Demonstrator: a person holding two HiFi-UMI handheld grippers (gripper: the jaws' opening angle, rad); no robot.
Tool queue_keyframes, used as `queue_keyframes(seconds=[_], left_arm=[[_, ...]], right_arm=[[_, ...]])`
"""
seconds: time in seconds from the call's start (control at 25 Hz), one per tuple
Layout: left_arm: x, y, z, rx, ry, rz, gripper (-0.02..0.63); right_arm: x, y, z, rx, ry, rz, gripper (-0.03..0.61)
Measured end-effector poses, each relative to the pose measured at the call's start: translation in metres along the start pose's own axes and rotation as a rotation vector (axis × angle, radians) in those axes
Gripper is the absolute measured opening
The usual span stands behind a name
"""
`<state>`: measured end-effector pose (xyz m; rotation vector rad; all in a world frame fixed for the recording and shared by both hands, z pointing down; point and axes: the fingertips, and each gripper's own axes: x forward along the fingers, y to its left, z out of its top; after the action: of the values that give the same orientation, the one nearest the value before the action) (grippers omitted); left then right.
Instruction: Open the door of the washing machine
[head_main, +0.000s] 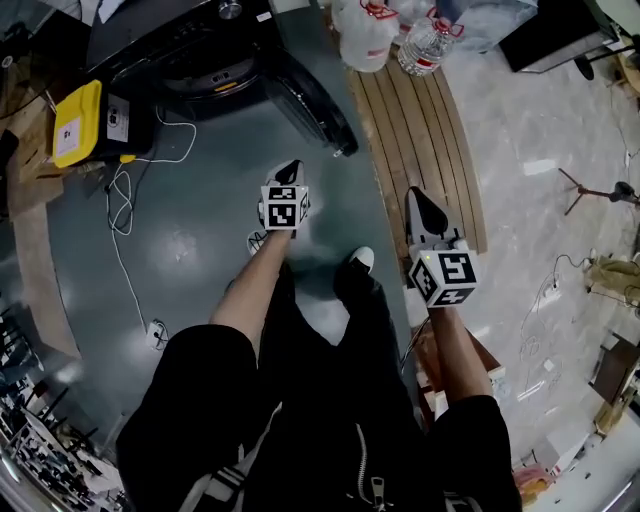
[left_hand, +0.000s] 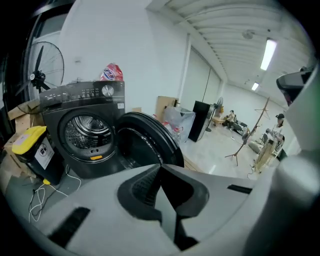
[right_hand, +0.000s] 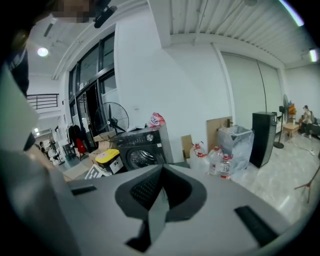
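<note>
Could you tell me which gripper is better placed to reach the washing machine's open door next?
Probably left. The left gripper hovers just short of the open door and faces the washing machine; the right gripper is off to the side, over the wooden slats. Both are shut, empty.

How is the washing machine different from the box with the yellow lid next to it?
The washing machine is dark grey all over; the box has a bright yellow lid. The washing machine is much taller and wider than the box. The washing machine's round door hangs wide open; the box's lid sits shut. Both stand on the floor, side by side.
</note>
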<state>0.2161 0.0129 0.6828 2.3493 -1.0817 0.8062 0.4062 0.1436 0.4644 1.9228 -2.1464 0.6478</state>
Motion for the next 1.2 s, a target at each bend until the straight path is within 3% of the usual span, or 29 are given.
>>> queue_keyframes(seconds=[0.56,0.92,1.2], left_arm=[[-0.217,0.173,0.093,-0.020,-0.166,0.044,0.002],[-0.324,0.230,0.169,0.038,-0.366,0.083,0.002],[-0.363,0.262,0.198,0.056,-0.437,0.094,0.002]], right_arm=[[0.095,0.241,0.116,-0.090,-0.115,0.187,0.003],[0.115,0.337,0.151,-0.159,-0.169,0.276,0.003],[0.127,0.375,0.181,-0.191,-0.220,0.307,0.002]])
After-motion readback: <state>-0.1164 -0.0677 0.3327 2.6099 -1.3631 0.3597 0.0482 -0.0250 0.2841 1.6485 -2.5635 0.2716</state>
